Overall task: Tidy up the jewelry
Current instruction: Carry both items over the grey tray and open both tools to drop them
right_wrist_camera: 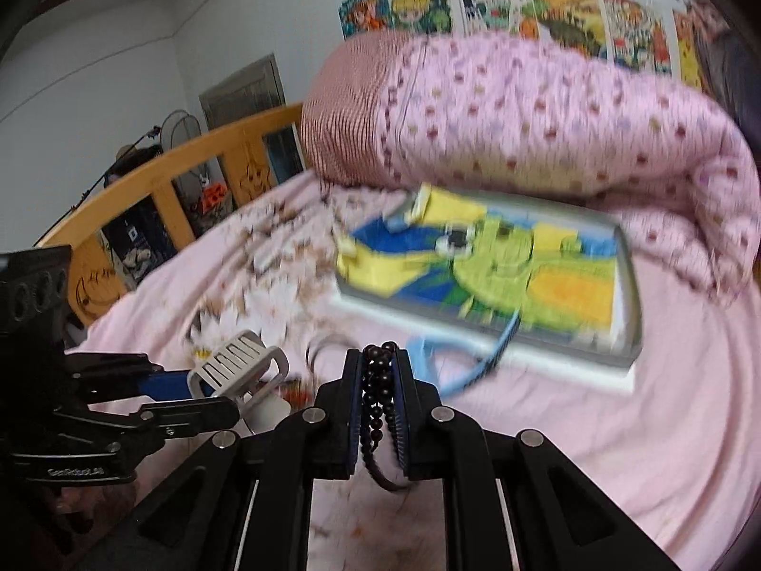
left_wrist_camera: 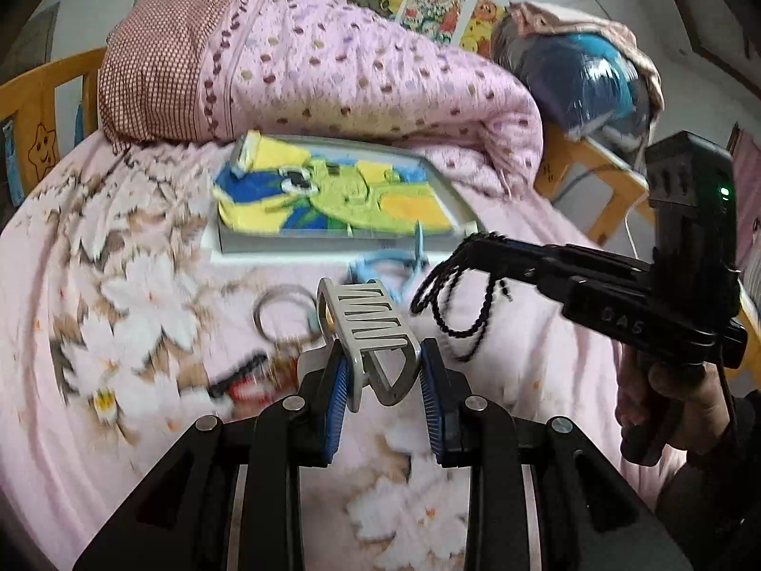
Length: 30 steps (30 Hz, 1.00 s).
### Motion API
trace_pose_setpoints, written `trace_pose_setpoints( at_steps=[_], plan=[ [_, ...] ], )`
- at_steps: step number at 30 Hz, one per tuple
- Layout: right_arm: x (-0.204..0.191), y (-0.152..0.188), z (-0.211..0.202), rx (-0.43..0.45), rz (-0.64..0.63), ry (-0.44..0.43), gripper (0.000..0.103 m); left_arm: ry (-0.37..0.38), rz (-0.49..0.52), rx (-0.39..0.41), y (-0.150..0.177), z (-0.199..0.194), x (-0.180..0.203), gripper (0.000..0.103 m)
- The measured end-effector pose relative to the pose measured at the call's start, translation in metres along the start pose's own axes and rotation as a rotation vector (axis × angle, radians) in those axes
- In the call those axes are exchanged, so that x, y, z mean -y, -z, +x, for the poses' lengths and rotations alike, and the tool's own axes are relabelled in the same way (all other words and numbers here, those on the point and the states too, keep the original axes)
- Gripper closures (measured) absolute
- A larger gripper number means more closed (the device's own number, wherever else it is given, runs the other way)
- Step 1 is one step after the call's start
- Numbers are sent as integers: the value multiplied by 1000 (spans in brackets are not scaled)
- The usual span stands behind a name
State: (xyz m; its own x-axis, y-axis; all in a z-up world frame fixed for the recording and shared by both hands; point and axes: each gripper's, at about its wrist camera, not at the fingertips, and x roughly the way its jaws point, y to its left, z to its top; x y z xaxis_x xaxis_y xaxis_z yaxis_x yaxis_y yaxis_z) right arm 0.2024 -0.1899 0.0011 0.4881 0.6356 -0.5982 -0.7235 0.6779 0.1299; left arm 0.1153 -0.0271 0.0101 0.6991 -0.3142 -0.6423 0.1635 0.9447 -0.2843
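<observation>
Silver clip (left_wrist_camera: 368, 333): my left gripper (left_wrist_camera: 383, 383) pinches it, centre frame.
Black beads (right_wrist_camera: 378, 402): my right gripper (right_wrist_camera: 378, 409) is closed on them, lower centre.

My left gripper (left_wrist_camera: 383, 376) is clamped at frame centre; my right gripper (right_wrist_camera: 378, 399) is clamped likewise.

I see a bed with a pink floral sheet (left_wrist_camera: 142, 295), a rolled pink dotted quilt (left_wrist_camera: 356, 81) at its far side, a grey tray (left_wrist_camera: 454, 195) lined with a cartoon towel (left_wrist_camera: 333, 190), a blue bangle (left_wrist_camera: 380, 261) just before it, a silver bangle (left_wrist_camera: 280, 314) nearby
</observation>
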Motion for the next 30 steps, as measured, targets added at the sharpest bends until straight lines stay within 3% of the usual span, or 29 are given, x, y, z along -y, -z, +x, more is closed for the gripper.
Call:
trace_pose_setpoints(
  at_steps=[7,12,21,30],
  plan=[
    [20,-66,18,67,0,37,91,-28,29,76,-62,16,-32,78],
    [48,-98,63,54,56,59,91,-34,56,74,-90,52,-58,78],
    [90,-94,140,-51,195,61,91,-9,-11,-2,-112,131,-105,78],
    [106,-65,167,-136,244,72,90,-25,-81,-86,-105,167,-129,78]
  ],
)
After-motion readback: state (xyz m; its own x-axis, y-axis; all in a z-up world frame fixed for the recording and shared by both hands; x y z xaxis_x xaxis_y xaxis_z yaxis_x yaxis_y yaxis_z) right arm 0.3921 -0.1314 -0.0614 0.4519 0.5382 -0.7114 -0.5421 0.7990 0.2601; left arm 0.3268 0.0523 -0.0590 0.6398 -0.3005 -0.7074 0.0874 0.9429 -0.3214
